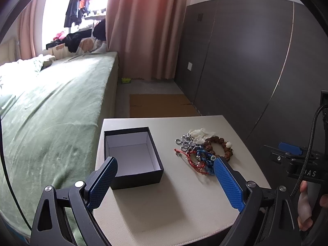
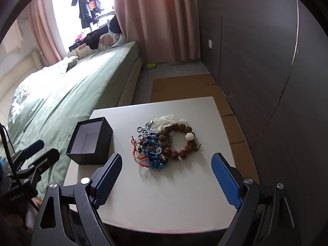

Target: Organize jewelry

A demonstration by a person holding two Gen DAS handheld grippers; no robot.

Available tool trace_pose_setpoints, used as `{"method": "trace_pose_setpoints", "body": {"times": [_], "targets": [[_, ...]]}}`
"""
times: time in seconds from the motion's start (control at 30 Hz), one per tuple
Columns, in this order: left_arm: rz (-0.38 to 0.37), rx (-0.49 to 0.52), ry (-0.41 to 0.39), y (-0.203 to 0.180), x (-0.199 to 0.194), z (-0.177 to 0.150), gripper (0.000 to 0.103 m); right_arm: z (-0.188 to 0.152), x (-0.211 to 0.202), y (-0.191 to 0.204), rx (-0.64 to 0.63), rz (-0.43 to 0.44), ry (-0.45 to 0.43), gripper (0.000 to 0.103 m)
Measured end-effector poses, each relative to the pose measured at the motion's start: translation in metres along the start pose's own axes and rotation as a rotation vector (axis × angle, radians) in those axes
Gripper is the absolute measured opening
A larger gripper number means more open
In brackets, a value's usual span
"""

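Note:
A black box point(image 1: 133, 155) with a white inside stands open and empty on the left of a small white table point(image 1: 176, 194). To its right lies a heap of jewelry point(image 1: 202, 153): a brown bead bracelet point(image 2: 180, 141), blue braided cord point(image 2: 153, 155), red string and silver chain. My left gripper point(image 1: 165, 161) hangs open above the table's near side, one finger by the box, the other by the heap. My right gripper point(image 2: 166, 157) is open too, just short of the jewelry heap point(image 2: 162, 141), nothing between its fingers. The box point(image 2: 90, 141) sits left of it.
A bed with a green cover point(image 1: 53, 106) runs along the table's left side. Dark wall panels point(image 1: 256, 61) stand close on the right. Flat cardboard point(image 1: 160, 104) lies on the floor beyond the table, before pink curtains point(image 1: 143, 26). A hand point(image 1: 305, 203) holds the right gripper.

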State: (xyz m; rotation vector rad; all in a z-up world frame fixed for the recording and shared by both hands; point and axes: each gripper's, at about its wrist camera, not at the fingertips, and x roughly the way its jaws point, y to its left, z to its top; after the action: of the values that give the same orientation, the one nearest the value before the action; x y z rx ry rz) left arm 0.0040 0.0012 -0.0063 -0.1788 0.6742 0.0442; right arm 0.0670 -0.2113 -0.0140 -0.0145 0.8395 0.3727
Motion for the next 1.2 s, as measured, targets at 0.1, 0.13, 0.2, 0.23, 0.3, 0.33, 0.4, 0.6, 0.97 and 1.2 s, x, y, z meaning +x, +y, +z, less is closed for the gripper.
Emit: {"method": "trace_pose_setpoints", "body": {"times": [0.1, 0.13, 0.2, 0.23, 0.3, 0.33, 0.4, 0.6, 0.97, 1.2], "targets": [[-0.005, -0.004, 0.004, -0.003, 0.006, 0.002, 0.095, 0.002, 0.005, -0.004, 0.028, 0.000, 0.007, 0.089], [-0.007, -0.005, 0.007, -0.004, 0.009, 0.003, 0.095, 0.004, 0.006, -0.006, 0.042, 0.001, 0.009, 0.089], [-0.013, -0.003, 0.016, -0.006, 0.015, 0.004, 0.095, 0.007, 0.012, -0.015, 0.096, 0.008, 0.017, 0.089], [-0.016, 0.000, 0.022, -0.008, 0.020, 0.004, 0.095, 0.007, 0.015, -0.020, 0.121, 0.010, 0.023, 0.089], [-0.022, 0.009, 0.028, -0.012, 0.028, 0.004, 0.094, 0.009, 0.022, -0.029, 0.165, 0.013, 0.032, 0.089], [-0.023, 0.013, 0.037, -0.014, 0.033, 0.004, 0.093, 0.010, 0.025, -0.032, 0.183, 0.012, 0.039, 0.089], [-0.028, 0.025, 0.058, -0.018, 0.042, 0.005, 0.087, 0.011, 0.032, -0.040, 0.212, 0.006, 0.056, 0.089], [-0.067, 0.037, 0.108, -0.031, 0.069, 0.011, 0.073, 0.015, 0.045, -0.053, 0.265, -0.001, 0.075, 0.089], [-0.119, -0.006, 0.210, -0.044, 0.117, 0.014, 0.050, 0.016, 0.057, -0.084, 0.386, 0.000, 0.112, 0.089], [-0.150, -0.017, 0.271, -0.058, 0.143, 0.006, 0.037, 0.013, 0.063, -0.094, 0.430, 0.029, 0.135, 0.089]]}}
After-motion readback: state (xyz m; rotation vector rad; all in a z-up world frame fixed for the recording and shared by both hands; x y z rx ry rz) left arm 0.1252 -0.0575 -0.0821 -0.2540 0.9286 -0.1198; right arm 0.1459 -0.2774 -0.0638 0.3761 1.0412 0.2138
